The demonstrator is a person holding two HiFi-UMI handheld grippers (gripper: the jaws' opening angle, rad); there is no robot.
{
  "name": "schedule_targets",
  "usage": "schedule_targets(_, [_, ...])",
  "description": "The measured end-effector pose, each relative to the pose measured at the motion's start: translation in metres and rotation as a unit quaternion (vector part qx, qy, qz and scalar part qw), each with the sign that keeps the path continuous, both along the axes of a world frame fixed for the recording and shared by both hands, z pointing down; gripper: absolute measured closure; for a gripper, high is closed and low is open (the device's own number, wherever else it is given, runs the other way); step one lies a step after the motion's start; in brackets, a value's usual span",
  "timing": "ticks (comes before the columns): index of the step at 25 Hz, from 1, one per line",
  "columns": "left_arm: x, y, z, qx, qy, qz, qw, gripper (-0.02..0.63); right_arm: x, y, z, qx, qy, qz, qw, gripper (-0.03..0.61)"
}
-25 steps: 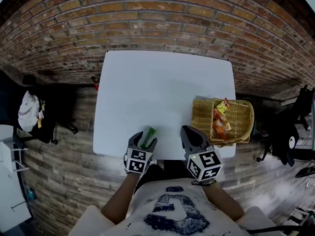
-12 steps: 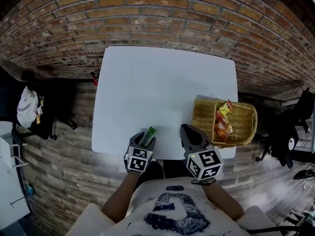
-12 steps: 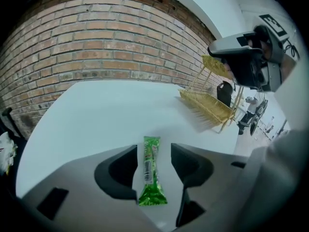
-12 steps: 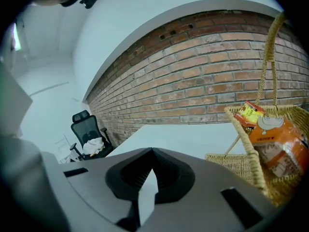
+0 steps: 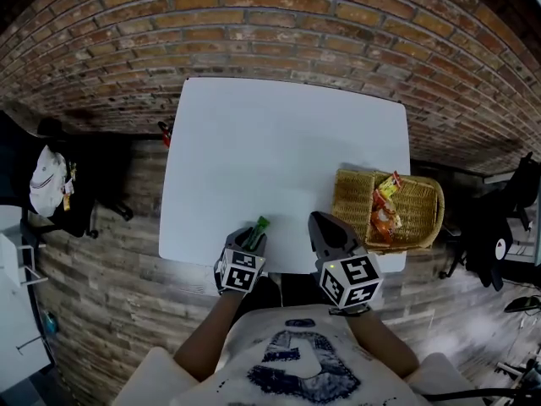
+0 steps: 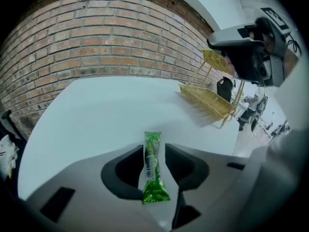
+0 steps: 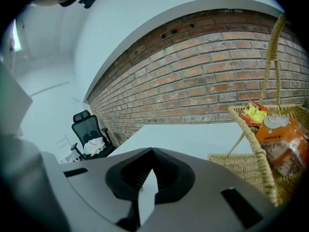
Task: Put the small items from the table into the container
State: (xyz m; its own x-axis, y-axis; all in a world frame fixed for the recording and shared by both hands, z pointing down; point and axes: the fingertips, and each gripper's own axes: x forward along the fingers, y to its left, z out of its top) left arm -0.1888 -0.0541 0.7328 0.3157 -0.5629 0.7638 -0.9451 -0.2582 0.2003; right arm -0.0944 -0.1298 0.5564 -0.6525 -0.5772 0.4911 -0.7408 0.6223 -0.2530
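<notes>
**White table** [image 5: 279, 142]. Stands against a brick wall [image 5: 270, 24]. Bare over nearly all its top, as a second ago.

**Wicker basket** [image 5: 421, 222]. Sits at the table's near right corner and serves as the container. Holds orange snack packets [image 5: 382, 214], with nothing added in the last second.

**Right tool** [image 5: 326, 237]. Hangs over the table's front edge, between the sachet and the basket. Closed jaw to jaw, with nothing between. Keeps the place it had a second ago.

**Left tool** [image 5: 250, 244]. Now sits lower over the table than a second ago, pointing steeply down. Closes its jaws at this moment, much narrower than before, one on either side of the sachet. Touches the wrapper's edge with one jaw and leaves a sliver of table showing beside the other. Not yet pinching.

**Green sachet** [image 6: 153, 168]. Appears to be the only loose item left on the table. Lies flat near the front edge, lengthwise between the left tool's jaws and well apart from the basket. Has not shifted.

**Reading.** Looks like the grasp stage of the last pickup. Leaves the pinch, the lift and the carry rightward past the right tool to the basket. Thin, slick and flat, so likely to slip or skid as the jaws meet.
</notes>
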Motion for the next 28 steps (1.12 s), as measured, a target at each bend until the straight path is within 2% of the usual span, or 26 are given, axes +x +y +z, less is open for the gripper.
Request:
schedule_targets(6, [-0.002,0.008,0.005,-0.007,-0.005,0.007,0.9999,0.482,0.002,0.008,-0.003,0.002,0.001,0.007,1.000,0.558])
schedule_targets(14, [-0.001,0.007,-0.001,0.000,0.001,0.007,1.0000,0.497,0.012,0.021,-0.008,0.007,0.000,0.025,1.000,0.558])
schedule_targets(21, [0.001,0.012,-0.022,0.023,0.002,0.019,0.9996,0.498,0.017,0.038,-0.016,0.018,-0.006,0.043,0.999,0.558])
schedule_targets(28, [0.003,0.014,-0.059,0.069,-0.001,0.036,0.9969,0.499,0.023,0.058,-0.029,0.035,-0.014,0.063,0.997,0.558])
